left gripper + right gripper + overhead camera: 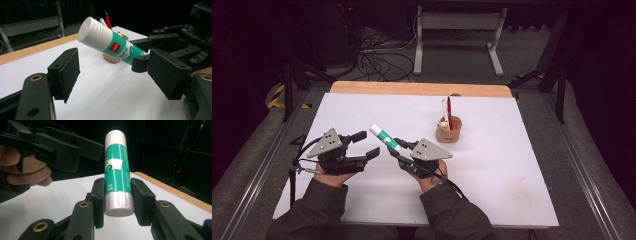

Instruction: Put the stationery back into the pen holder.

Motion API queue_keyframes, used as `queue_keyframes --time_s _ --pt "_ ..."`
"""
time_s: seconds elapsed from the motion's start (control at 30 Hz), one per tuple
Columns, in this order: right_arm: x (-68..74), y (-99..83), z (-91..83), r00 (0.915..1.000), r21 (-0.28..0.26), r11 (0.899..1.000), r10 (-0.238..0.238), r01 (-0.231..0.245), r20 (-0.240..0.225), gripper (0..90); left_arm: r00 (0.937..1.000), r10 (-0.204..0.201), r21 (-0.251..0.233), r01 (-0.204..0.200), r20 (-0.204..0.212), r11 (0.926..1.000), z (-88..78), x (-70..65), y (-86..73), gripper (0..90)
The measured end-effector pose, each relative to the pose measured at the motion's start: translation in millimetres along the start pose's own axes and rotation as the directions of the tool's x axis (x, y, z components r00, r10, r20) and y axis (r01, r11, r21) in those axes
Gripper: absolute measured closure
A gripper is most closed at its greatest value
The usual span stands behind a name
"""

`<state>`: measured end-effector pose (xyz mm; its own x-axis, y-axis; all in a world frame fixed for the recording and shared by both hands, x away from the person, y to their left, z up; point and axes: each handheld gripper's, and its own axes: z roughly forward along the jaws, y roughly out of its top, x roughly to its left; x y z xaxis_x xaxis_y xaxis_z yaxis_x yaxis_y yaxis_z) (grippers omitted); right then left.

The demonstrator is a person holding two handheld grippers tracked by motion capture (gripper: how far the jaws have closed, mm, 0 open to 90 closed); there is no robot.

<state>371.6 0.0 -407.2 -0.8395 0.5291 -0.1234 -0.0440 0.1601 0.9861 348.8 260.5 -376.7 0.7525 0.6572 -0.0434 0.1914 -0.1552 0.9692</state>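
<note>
From the high view, nearest to me are my own sleeves and hands at the near edge of the white surface (492, 165). My right hand-held gripper (395, 148) is clamped on the low end of a glue stick (384, 137), which slants up and to the far left, white cap on top, lifted clear of the surface near its middle. My left hand-held gripper (368, 143) sits just left of it, jaws apart, with nothing between them. To the far right stands a small brown holder (448, 132) with 2 pens, a white pen (444, 111) and a red pen (449, 109), upright in it, and a small pale thing at its rim that I cannot make out.

In the left gripper view, my 2 black pads (67, 72) stand wide in the foreground, and the white ribbed cap (91, 31) hangs between and beyond them, untouched. The green body (120, 51) runs down into the right hand-held gripper (140, 55). The holder (112, 56) is half hidden behind the stick.

In the right gripper view, my pads press both sides of the tube (117, 177) just above its grey base (118, 203). I judge it light and rigid, with a smooth plastic label that could slip under a twist. The ribbed cap (115, 137) is the natural place for my left hand-held gripper (82, 151) to bite, square across the ridges, while the right holds the body firmly.
</note>
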Motion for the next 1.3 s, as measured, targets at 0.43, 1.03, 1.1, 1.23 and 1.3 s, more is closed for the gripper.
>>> queue_keyframes --time_s 0.43,1.03,1.1,1.23,1.3 --pt "9.8 -6.1 -0.1 0.9965 -0.072 0.995 -0.076 0.073 -0.037 66.1 0.9920 -0.107 -0.065 0.111 0.067 0.9917 -0.4 5.8 -2.6 35.9" --pt "15.0 -13.4 1.4 0.9897 -0.127 0.983 -0.138 0.132 -0.038 66.1 0.9597 -0.229 -0.120 0.250 0.162 0.9608 -3.9 12.7 -6.5 54.0" --pt "14.8 -13.9 1.6 0.9895 -0.123 0.983 -0.139 0.133 -0.040 66.1 0.9592 -0.229 -0.122 0.250 0.166 0.9604 -4.2 12.5 -6.3 55.4" --pt "15.1 -14.9 2.8 0.9886 -0.108 0.984 -0.145 0.139 -0.042 66.0 0.9546 -0.232 -0.128 0.258 0.186 0.9576 -4.8 11.7 -6.2 59.4" --pt "15.5 -15.7 3.7 0.9876 -0.096 0.984 -0.153 0.148 -0.038 66.0 0.9546 -0.227 -0.131 0.254 0.193 0.9582 -4.6 10.6 -5.7 62.0"
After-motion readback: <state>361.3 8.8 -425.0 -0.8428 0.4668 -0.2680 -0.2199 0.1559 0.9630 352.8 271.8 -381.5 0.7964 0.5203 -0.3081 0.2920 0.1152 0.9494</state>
